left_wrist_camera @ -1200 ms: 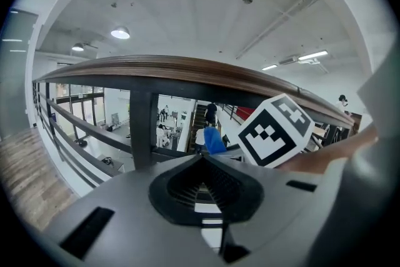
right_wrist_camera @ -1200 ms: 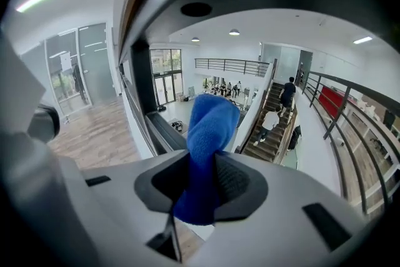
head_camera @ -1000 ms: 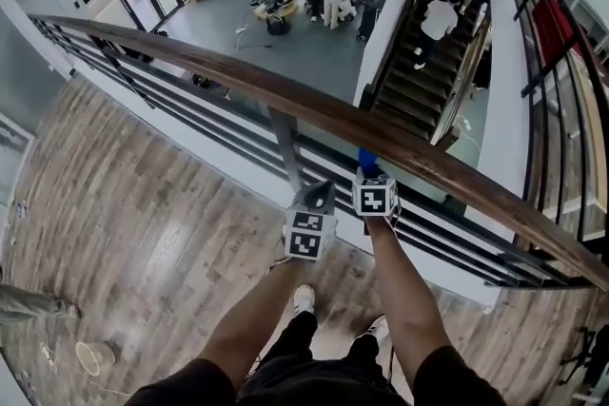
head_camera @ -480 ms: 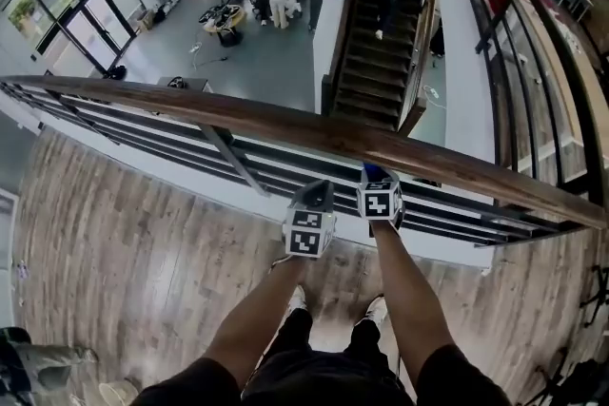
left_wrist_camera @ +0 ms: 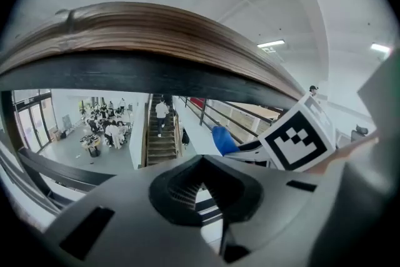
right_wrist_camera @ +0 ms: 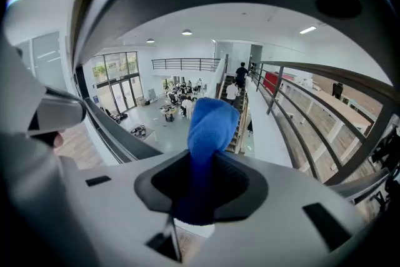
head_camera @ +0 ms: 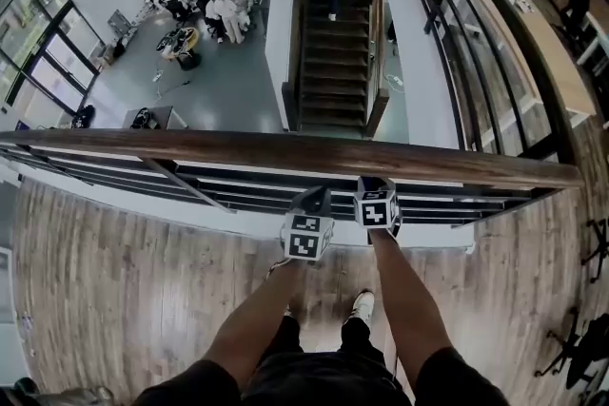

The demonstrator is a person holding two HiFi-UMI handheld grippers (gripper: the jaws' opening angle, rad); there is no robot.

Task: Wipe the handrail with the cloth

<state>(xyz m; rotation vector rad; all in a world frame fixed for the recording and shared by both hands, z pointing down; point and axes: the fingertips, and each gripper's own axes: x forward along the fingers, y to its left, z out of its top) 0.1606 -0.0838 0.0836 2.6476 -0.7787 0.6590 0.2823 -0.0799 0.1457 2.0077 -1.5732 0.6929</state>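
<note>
Blue cloth pinched in right tongs near handrail; left tongs seemingly closed, empty.

Blue cloth hidden in head view behind right gripper just below brown wooden handrail, handrail's left end cut off, people beyond handrail too small to detail.

Handrail — glossy brown wood; cloth — fuzzy blue fleece; floor wood-grain planks.
</note>
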